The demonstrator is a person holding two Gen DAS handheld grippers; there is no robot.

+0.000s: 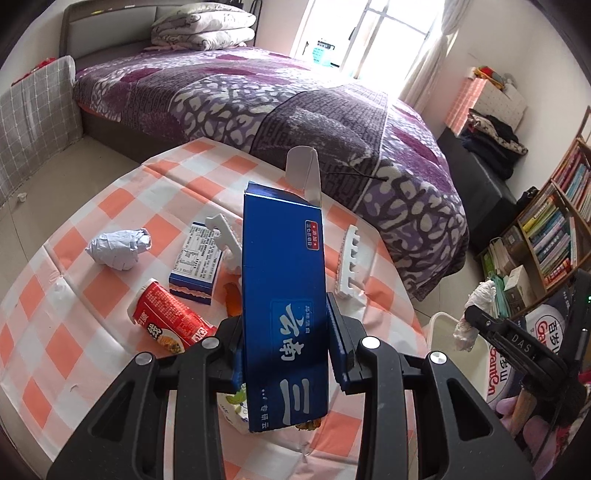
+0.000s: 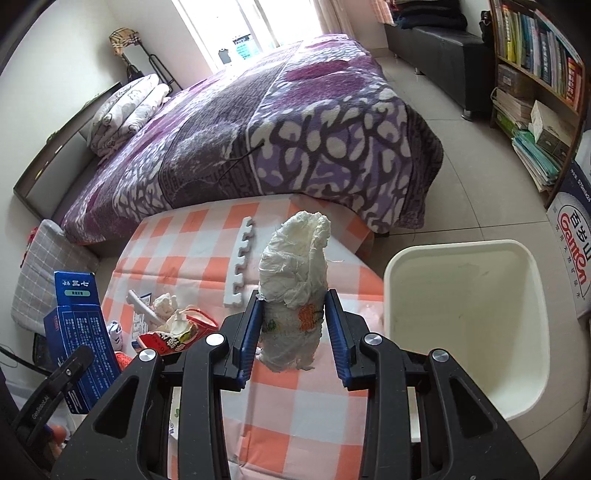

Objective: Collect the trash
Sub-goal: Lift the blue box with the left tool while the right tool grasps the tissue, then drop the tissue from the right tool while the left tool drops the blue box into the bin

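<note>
A home bedroom: quilted bed (image 1: 258,92), folded bedding (image 1: 203,29), crowded bookshelf (image 2: 535,55).

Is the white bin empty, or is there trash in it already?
Empty as far as shown: the bin shows only bare white walls and floor; its near corner is hidden.

Counted on the checked tablecloth (image 1: 110,206): two white foam comb strips (image 1: 349,254), one at 11 o'clock (image 1: 225,236); one crumpled paper ball (image 1: 118,249) at 9 o'clock; one red snack carton (image 1: 168,321). Two blue boxes are seen: small (image 1: 195,266), tall (image 1: 284,314). One tissue wad (image 2: 293,291). One white bin (image 2: 465,325) at 3 o'clock.
</note>
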